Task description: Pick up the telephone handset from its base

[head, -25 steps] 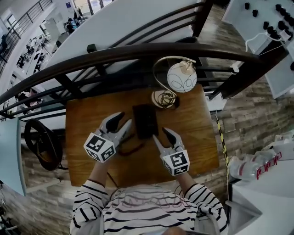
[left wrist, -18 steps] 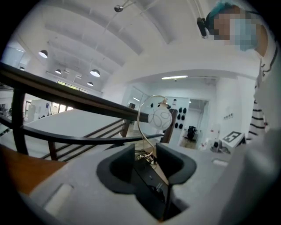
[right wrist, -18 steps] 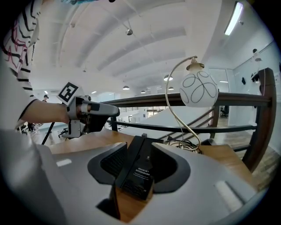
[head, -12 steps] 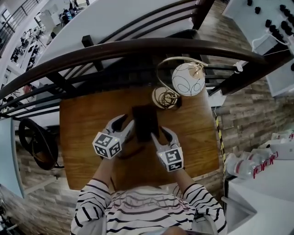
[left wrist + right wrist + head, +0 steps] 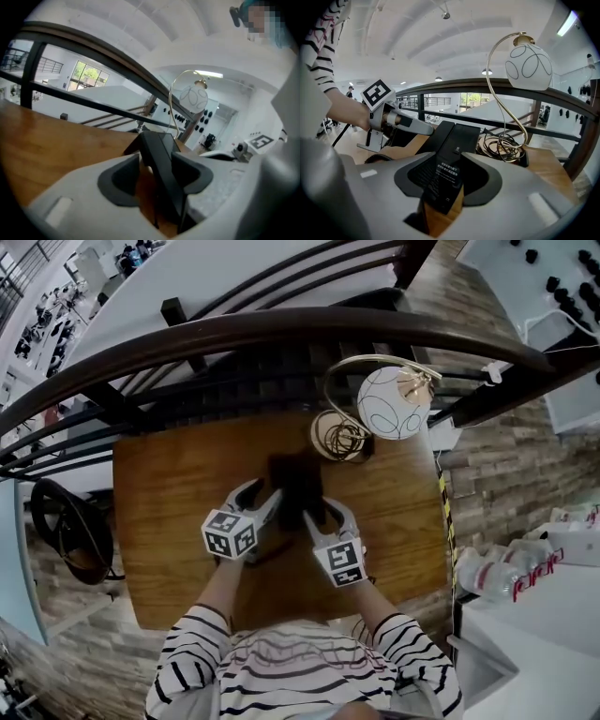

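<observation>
Two tools close in on the telephone (image 5: pixel 296 486), which sits mid-surface (image 5: pixel 169 512) in front of the lamp (image 5: pixel 394 401).

The left tool (image 5: pixel 260 499) stands wide, its jaws having just been opening, with the black handset (image 5: pixel 161 159) running between them, not yet pinched. I'd settle it lower so both pads meet the handset's long sides, close firmly, then lift straight up clear of the cord. The right tool (image 5: pixel 328 515) is also wide, its jaws having just been closing a little around the phone's near end; it looks best used to steady the base. Both forearms reach in from the near edge, tools tipped slightly downward.
</observation>
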The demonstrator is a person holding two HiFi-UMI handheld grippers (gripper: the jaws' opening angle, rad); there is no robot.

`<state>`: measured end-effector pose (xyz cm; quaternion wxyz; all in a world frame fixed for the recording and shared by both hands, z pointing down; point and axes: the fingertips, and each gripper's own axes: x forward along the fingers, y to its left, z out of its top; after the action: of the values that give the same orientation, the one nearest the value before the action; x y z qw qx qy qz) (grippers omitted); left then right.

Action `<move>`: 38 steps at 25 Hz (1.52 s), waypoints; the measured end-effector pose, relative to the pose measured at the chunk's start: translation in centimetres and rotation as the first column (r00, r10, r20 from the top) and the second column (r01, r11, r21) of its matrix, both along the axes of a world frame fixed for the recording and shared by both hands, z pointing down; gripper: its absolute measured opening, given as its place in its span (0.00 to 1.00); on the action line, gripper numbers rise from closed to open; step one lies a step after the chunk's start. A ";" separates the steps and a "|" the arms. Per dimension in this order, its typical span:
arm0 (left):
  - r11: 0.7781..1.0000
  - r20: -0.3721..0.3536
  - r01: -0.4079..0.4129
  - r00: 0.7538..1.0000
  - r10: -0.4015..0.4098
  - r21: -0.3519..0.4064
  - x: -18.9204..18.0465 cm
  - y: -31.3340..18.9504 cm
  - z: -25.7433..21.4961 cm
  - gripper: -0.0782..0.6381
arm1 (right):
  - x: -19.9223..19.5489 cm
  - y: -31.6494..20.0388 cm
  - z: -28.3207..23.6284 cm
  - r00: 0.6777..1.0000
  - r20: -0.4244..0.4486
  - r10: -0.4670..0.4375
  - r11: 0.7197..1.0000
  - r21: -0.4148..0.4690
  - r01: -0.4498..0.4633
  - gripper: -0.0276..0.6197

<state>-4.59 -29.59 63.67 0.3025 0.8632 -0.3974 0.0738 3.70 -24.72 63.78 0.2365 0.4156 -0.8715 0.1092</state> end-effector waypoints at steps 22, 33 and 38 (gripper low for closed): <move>0.977 -0.251 -0.058 0.968 0.005 -0.206 2.7 0.6 2.8 0.29 | 0.0 -0.5 2.9 0.994 -0.109 -0.026 0.999 0.029 0.030 0.26; 0.965 -0.311 -0.048 0.950 -0.036 -0.259 2.6 1.1 2.2 0.24 | 0.3 -0.3 2.8 0.993 -0.110 -0.029 0.999 0.030 0.033 0.26; 0.963 -0.309 -0.037 0.950 -0.049 -0.267 2.4 1.2 2.1 0.23 | 0.1 -0.4 3.0 0.993 -0.115 -0.036 0.999 0.018 0.038 0.26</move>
<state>-2.17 -28.39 65.77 0.4766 0.8135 -0.3331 -0.0114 3.84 -25.09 66.77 0.2839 0.4074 -0.8650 0.0718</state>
